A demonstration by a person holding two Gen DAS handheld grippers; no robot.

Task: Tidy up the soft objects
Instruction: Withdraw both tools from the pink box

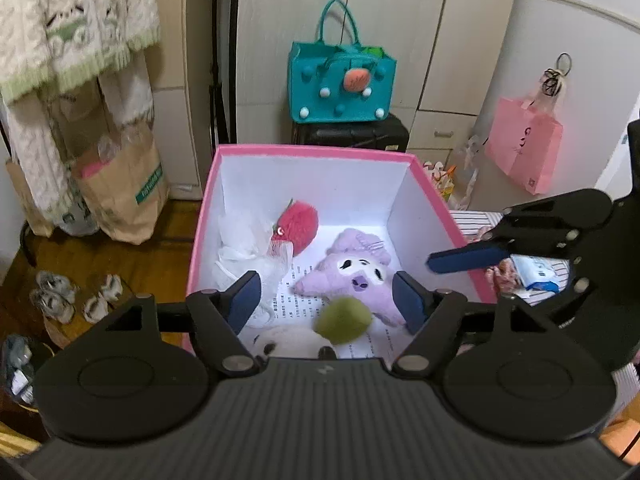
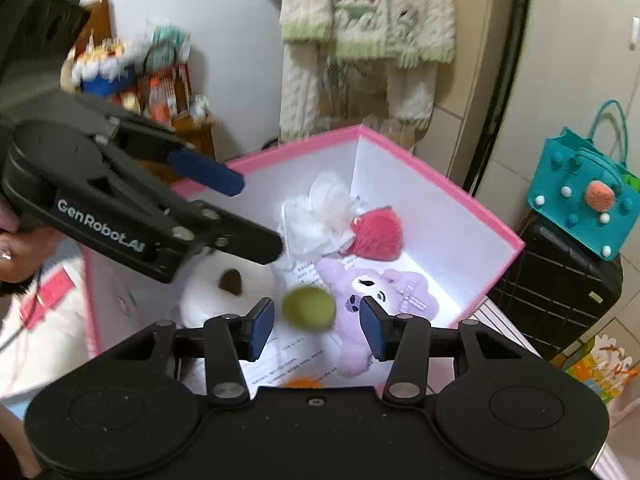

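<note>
**Green ball drops toward pink box as both jaws stand open**

A pink box, white inside, sits on the floor ahead of two hand-held grippers. Inside lie a white plush at the near left, a purple plush right of centre, a red plush and a white mesh puff toward the far wall, all on a printed sheet. A blurred green ball hangs over the near part of the box, touched by neither gripper and apparently falling.

The risk, as it looks from here: the ball could bounce off the plush toys and roll over the low near rim, since it is dropping close to that edge. The two grippers also crowd the same opening, and a careless move might knock their fingers together or nudge the box.

The left gripper points steeply down into the box from the near side, its jaws spread wide with nothing pressed between them. The right gripper comes in from the right at a similar downward tilt, jaws parted more narrowly and likewise empty. A hand shows behind the left gripper.
</note>
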